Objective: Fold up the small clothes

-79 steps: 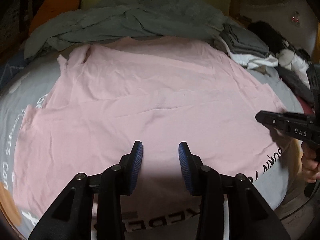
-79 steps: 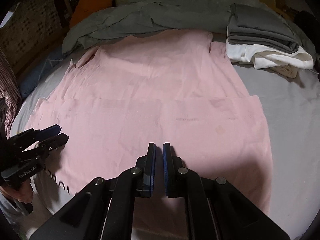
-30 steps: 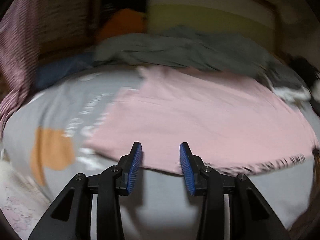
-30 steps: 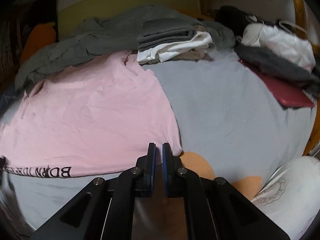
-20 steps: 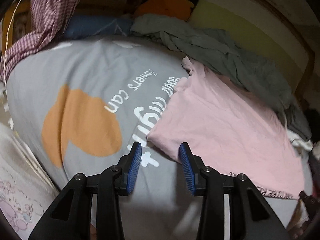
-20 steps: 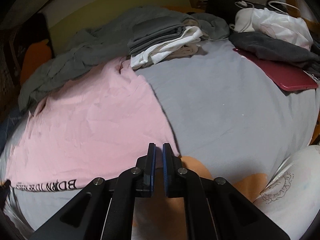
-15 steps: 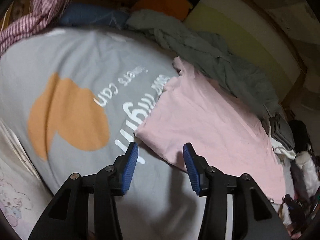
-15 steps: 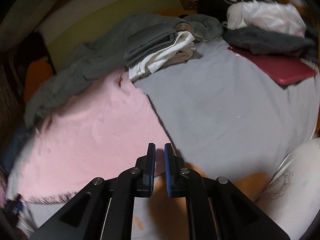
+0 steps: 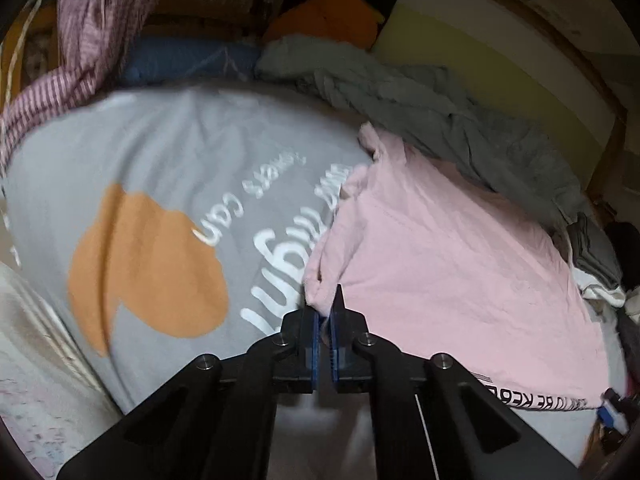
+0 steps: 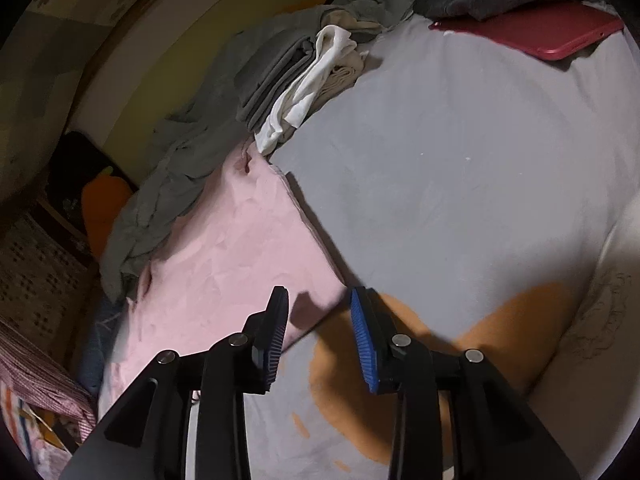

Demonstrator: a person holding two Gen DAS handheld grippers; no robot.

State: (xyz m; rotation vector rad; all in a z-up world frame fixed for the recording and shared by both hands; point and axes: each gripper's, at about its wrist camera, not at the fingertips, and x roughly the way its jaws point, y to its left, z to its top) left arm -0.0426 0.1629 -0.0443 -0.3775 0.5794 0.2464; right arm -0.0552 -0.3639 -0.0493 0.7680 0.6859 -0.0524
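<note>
left hand-held gripper [image 9: 325,320] clenched on pink shirt [image 9: 448,256] corner, right hand-held gripper [image 10: 319,334] spread wide, holding nothing

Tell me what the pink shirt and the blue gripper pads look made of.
The pink shirt looks like thin matte cotton knit: it creases softly and bunches where the left hand-held gripper pinches it. The pads on the right hand-held gripper look like ribbed rubber, perhaps plastic.
</note>
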